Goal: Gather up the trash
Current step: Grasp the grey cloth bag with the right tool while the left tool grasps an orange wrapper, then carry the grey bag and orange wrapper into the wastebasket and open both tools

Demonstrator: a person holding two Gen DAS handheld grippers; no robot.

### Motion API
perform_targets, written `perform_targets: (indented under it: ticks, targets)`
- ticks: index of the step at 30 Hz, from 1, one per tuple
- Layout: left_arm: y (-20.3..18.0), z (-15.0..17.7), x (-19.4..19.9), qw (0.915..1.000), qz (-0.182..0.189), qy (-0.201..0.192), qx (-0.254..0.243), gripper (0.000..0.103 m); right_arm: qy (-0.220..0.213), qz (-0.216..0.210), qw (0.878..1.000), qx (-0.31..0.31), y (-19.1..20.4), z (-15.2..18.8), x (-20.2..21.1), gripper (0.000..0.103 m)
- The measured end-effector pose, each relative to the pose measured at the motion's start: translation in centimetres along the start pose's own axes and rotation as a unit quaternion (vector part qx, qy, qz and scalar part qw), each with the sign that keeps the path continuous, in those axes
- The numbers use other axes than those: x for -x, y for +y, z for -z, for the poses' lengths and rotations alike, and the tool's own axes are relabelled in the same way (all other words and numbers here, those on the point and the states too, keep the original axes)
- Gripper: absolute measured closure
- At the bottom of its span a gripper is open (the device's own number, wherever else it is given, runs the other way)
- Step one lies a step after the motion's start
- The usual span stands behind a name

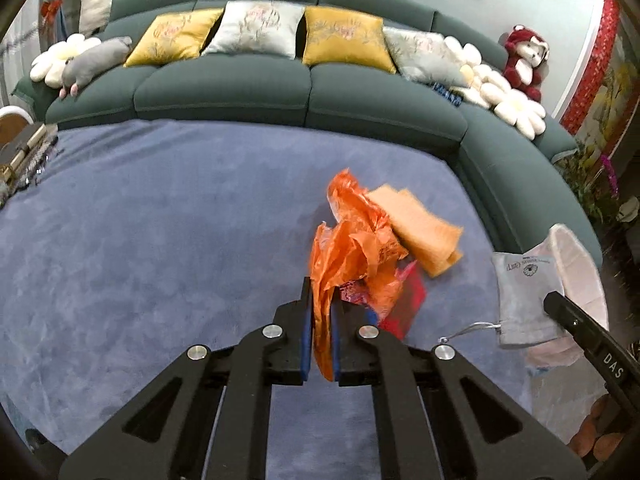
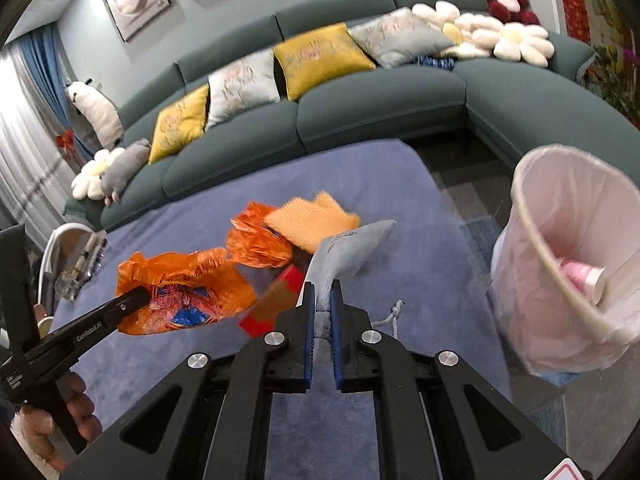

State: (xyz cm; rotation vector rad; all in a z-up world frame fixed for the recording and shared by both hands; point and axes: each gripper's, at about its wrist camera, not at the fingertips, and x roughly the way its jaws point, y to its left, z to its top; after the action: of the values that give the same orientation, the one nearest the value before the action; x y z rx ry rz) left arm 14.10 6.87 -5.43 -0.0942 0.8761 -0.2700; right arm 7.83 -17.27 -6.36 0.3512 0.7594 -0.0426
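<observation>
My left tongs (image 1: 322,312) pinch a crinkled orange plastic bag (image 1: 352,248) above the blue-covered table (image 1: 160,220). My right tongs (image 2: 322,300) clamp a grey cloth drawstring pouch (image 2: 348,248). Only the right view shows inside the white-lined waste bin (image 2: 560,248) at 3 o'clock: a pink cup (image 2: 580,276). A folded orange cloth (image 2: 312,220) lies at 12 o'clock.

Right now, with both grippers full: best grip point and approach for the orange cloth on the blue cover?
Take the orange cloth by its near right corner, which overhangs free on the blue cover. Come in low from the right, the bin side: the orange plastic bag crowds its left edge. It lies flat and folded, so pinch the edge, jaws horizontal.
</observation>
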Motion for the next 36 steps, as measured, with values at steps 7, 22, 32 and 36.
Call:
perform_targets:
  ticks: [7, 22, 32, 36]
  targets:
    - [-4.0, -2.0, 3.6, 0.9985, 0.025, -0.040, -0.029, 0.096, -0.047, -0.006, 0.999, 0.004, -0.5, -2.0, 4.3, 0.095]
    - [-21.2, -2.8, 1.8, 0.9848, 0.128, -0.021, -0.116, 0.096, -0.091, 0.065, 0.994, -0.017, -10.2, -4.0, 9.3, 0.095]
    - [-30.1, -1.3, -1.9, 0.9743, 0.159, 0.013, -0.159, 0.096, -0.094, 0.119, 0.987, -0.052, -18.2, -4.3, 10.5, 0.095]
    - [-32.1, -0.7, -3.3, 0.9711, 0.166, 0.026, -0.169, 0.096, -0.089, 0.131, 0.985, -0.063, -20.5, -4.3, 9.9, 0.095]
